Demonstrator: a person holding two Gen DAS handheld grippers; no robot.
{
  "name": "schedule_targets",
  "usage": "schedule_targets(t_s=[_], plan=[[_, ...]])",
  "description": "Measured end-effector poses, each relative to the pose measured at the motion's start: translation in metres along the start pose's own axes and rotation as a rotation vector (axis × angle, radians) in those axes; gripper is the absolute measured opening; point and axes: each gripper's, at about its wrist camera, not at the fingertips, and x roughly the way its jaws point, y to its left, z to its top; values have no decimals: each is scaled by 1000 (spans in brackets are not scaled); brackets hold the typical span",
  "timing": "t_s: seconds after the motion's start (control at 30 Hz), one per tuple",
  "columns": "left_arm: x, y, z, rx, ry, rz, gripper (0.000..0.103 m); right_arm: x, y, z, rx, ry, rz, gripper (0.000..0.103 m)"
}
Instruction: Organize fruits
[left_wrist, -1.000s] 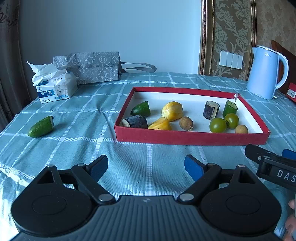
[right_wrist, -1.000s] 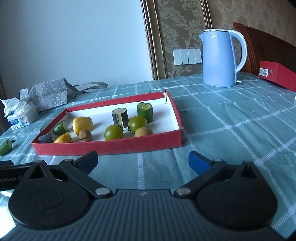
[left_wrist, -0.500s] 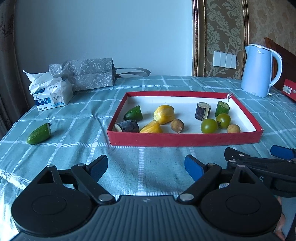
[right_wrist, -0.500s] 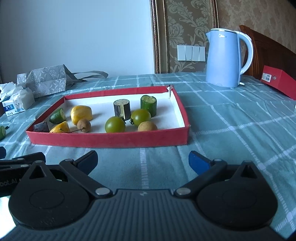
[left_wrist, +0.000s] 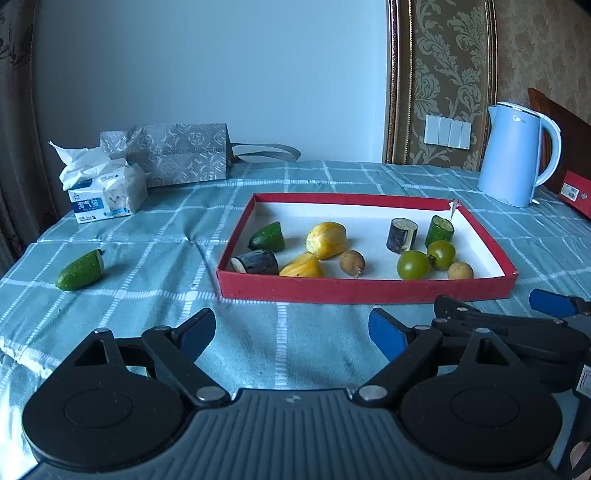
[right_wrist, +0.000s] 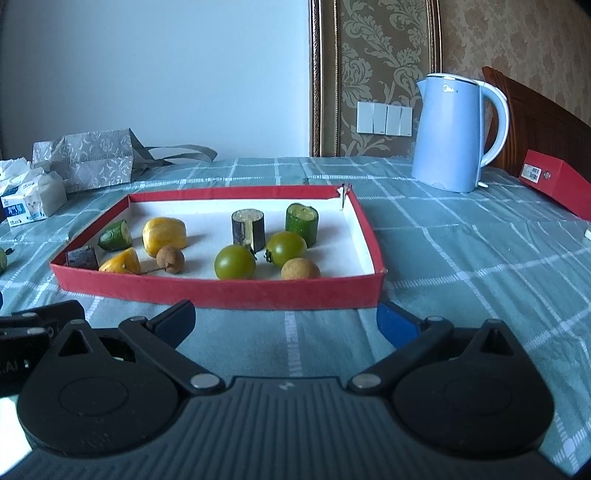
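A red tray (left_wrist: 362, 288) (right_wrist: 221, 293) holds cut cucumber pieces, eggplant pieces, yellow fruit pieces, two green tomatoes (right_wrist: 235, 262) and two brown longans. One cucumber half (left_wrist: 80, 270) lies loose on the cloth, left of the tray. My left gripper (left_wrist: 291, 328) is open and empty, in front of the tray's near wall. My right gripper (right_wrist: 284, 321) is open and empty, just short of the tray's near wall; it also shows in the left wrist view (left_wrist: 498, 306) at the lower right.
A blue kettle (right_wrist: 456, 133) stands at the back right, with a red box (right_wrist: 554, 182) beside it. A tissue pack (left_wrist: 101, 194) and a grey paper bag (left_wrist: 173, 153) sit at the back left. A checked teal cloth (left_wrist: 159, 236) covers the table.
Both grippers have drawn level and nearer each other in front of the tray; the right gripper has closed in on the tray's near wall. No fruit has moved.
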Motion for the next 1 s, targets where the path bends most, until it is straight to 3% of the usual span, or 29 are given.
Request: schedule_targets(t_s=[0.23,0.63,1.0], plan=[[-4,2,2,13,-35,48,95,0,6,6,-15,-17,-2,103],[-13,7,2,-17,-88,19,100,2,12,9,-20,-28,0,103],[-6,10,2,-25,-58,45,100,2,11,9,-15,-30,4,103]])
